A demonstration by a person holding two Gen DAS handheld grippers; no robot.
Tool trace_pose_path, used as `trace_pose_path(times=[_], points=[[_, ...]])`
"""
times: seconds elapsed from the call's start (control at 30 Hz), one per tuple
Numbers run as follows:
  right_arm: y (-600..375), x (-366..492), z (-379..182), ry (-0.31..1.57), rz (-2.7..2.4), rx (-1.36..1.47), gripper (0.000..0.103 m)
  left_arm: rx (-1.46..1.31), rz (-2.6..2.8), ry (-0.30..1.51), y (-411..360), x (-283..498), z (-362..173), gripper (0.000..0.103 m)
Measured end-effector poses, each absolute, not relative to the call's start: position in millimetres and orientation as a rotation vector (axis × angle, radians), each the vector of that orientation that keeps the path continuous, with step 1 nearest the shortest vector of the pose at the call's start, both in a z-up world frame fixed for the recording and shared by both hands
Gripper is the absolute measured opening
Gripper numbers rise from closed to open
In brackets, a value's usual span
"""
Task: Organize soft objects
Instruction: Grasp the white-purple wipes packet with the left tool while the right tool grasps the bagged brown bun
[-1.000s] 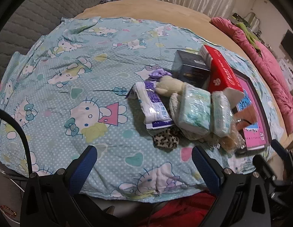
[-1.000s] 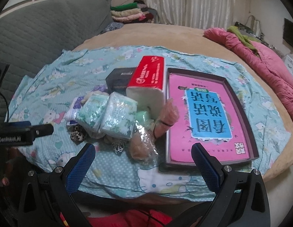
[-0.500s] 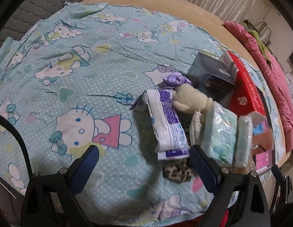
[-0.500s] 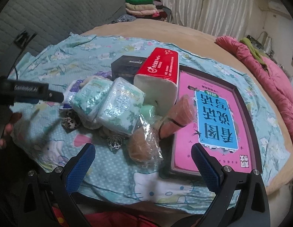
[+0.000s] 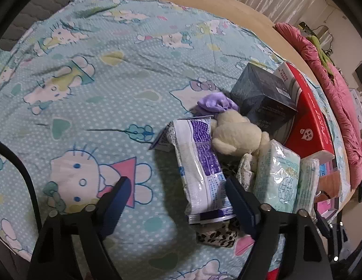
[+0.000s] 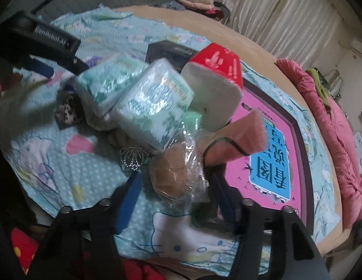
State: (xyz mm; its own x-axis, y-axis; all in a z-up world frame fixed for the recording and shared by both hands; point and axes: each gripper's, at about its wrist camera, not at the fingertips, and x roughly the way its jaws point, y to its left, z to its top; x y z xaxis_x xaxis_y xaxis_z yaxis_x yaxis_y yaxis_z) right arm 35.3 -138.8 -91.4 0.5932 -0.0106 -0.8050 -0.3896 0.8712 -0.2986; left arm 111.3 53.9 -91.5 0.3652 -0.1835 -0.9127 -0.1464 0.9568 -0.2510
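Left hand-held gripper point(image 5: 178, 193): spread wide, low over the patterned bedsheet point(image 5: 115, 74), gripping nothing. Right fingertip point(image 5: 239, 198) just beside the near end of the white-and-purple tissue pack point(image 5: 199, 165); left fingertip well apart from it, over bare sheet.

Right hand-held gripper point(image 6: 174, 191): spread, fingers to either side of the clear-wrapped brown bun point(image 6: 176, 175), not closed on it. Contact cannot be judged; view blurred.

Soft objects piled on the bed, right of centre in the left wrist view: cream plush toy point(image 5: 237, 137) with purple bow point(image 5: 216, 103) against the tissue pack's right side; two green-printed tissue packs point(image 5: 276, 175) further right; leopard-print item point(image 5: 216, 235) at the near edge of the pile. Dark box point(image 5: 262, 95) and red tissue box point(image 5: 307, 121) at the far side. Pink book point(image 6: 272, 154) right of the pile.
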Motion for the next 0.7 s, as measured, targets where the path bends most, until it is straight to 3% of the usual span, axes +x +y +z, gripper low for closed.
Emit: trace_pose_path(times=[0.27, 0.4, 0.7], points=[[-142.2, 44.0, -98.0, 0.888, 0.251, -0.482, 0.051, -0.386, -0.078, 1.221, 52.6, 124.5, -99.5, 0.06], [-147.5, 43.0, -92.2, 0.872, 0.267, -0.438, 0.05, -0.462, -0.127, 1.238, 52.7, 132.1, -107.2, 0.033], [-168.5, 39.0, -69.5, 0.819, 0.29, -0.31, 0.05, -0.486, -0.145, 1.204, 60.5, 123.9, -106.1, 0.027]])
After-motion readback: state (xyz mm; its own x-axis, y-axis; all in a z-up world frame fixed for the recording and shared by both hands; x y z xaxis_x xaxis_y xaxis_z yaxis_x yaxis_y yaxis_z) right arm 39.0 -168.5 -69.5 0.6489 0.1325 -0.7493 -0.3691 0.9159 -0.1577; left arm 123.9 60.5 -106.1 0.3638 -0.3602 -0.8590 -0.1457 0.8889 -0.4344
